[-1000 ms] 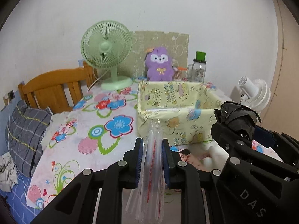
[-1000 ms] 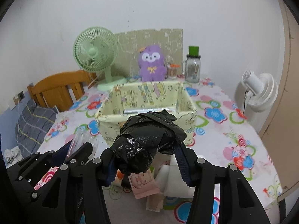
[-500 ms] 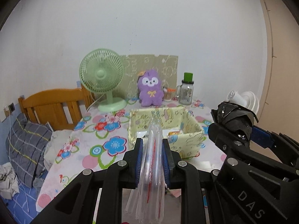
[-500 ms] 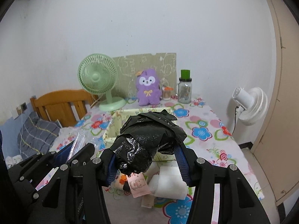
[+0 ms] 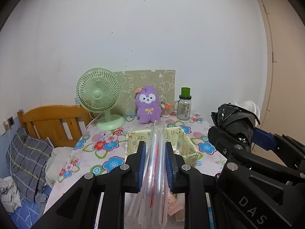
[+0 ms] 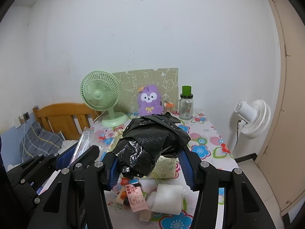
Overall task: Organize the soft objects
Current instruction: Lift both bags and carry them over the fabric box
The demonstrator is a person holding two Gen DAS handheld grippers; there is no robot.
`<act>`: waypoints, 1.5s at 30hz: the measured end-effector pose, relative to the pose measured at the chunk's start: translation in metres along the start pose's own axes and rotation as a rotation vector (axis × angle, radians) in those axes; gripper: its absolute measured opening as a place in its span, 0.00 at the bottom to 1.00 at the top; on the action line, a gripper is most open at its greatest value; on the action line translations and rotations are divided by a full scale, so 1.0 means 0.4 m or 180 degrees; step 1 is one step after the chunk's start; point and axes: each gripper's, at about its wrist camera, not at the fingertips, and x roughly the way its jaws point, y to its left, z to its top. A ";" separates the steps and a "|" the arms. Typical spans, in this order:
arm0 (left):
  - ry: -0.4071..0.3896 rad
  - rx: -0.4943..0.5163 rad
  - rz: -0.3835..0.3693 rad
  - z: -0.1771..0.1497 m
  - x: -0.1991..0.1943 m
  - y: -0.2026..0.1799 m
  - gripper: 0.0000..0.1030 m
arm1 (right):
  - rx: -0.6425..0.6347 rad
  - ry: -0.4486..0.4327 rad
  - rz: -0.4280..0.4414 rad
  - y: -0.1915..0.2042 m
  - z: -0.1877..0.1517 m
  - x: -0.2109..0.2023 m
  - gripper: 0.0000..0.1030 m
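Between the blue ribbed pads of the matt black plastic left gripper (image 5: 155, 164) sits a glossy, clear plastic packet (image 5: 155, 171), smooth and creased. The right gripper (image 6: 150, 168), of the same matt plastic with bright metal screw heads, holds a crinkled black plastic bag (image 6: 150, 147) with a wet-looking sheen. Below it lie a soft white foam-like roll (image 6: 165, 198) and a printed paper-like packet (image 6: 136, 196). Ahead are a patterned cloth bin (image 5: 187, 148), a fuzzy purple plush (image 5: 147, 107), a glass jar (image 5: 184, 106), a smooth green plastic fan (image 5: 99, 95) and a varnished wooden headboard (image 5: 51, 122).

"DAS" on right gripper (image 5: 235, 133) body (white letters).
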 end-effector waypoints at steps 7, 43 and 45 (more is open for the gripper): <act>0.0036 0.0010 0.0009 0.012 0.027 -0.003 0.18 | 0.0025 0.0037 0.0028 -0.010 0.013 0.037 0.56; 0.0676 -0.0140 0.0034 0.012 0.446 0.059 0.22 | 0.0000 0.0639 0.0100 -0.007 0.024 0.473 0.56; 0.0724 -0.0194 0.0013 0.004 0.467 0.067 0.25 | -0.0009 0.0678 0.0112 -0.004 0.020 0.491 0.56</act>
